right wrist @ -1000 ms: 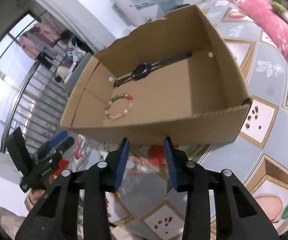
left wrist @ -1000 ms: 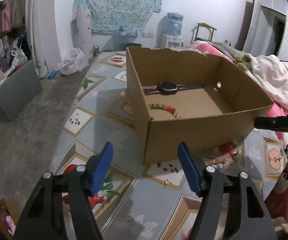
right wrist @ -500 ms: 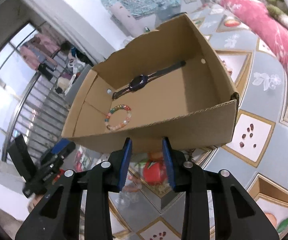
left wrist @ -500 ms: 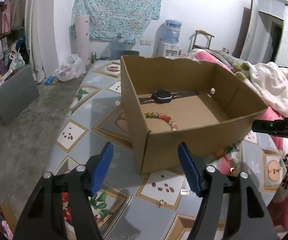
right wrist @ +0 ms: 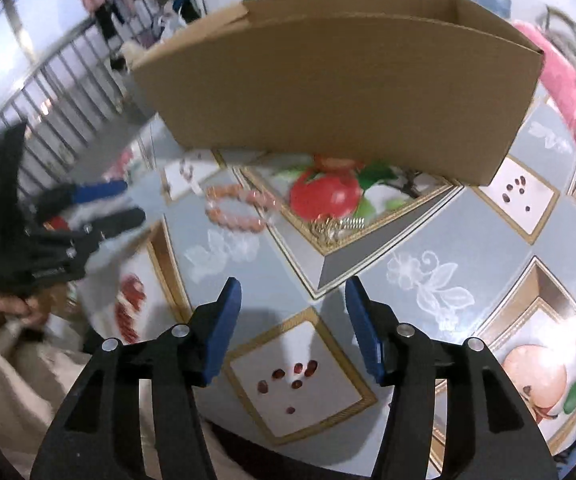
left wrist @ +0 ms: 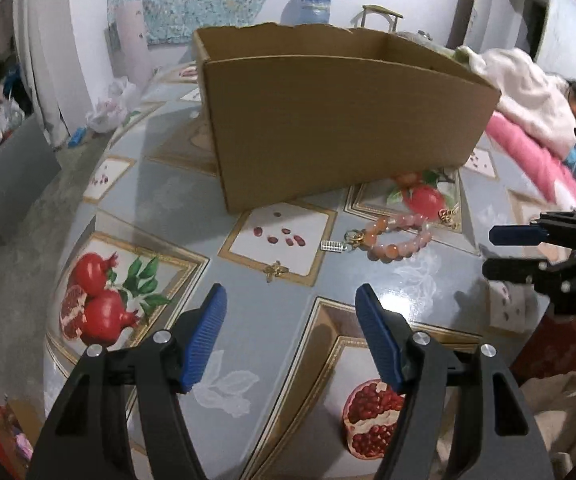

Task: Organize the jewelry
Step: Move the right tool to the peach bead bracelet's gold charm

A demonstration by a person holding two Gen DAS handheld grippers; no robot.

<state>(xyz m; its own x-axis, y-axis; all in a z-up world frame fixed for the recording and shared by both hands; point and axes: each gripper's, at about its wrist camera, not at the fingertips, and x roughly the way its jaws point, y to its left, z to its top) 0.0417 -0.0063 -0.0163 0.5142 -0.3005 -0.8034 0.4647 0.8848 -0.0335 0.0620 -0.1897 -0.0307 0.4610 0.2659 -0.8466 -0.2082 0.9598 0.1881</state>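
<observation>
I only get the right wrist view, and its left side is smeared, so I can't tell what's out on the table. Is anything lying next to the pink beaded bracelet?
Observer: Yes. A small silver ridged piece lies right beside the pink-orange beaded bracelet, at its gold-ring end.
Operator: Anything else loose nearby?
Observer: A small gold flower-shaped charm sits on the patterned tablecloth, apart from the bracelet and in front of the brown cardboard box.
Operator: Is the left gripper carrying something?
Observer: No. The left gripper is open, with only tablecloth showing between its blue pads.
</observation>
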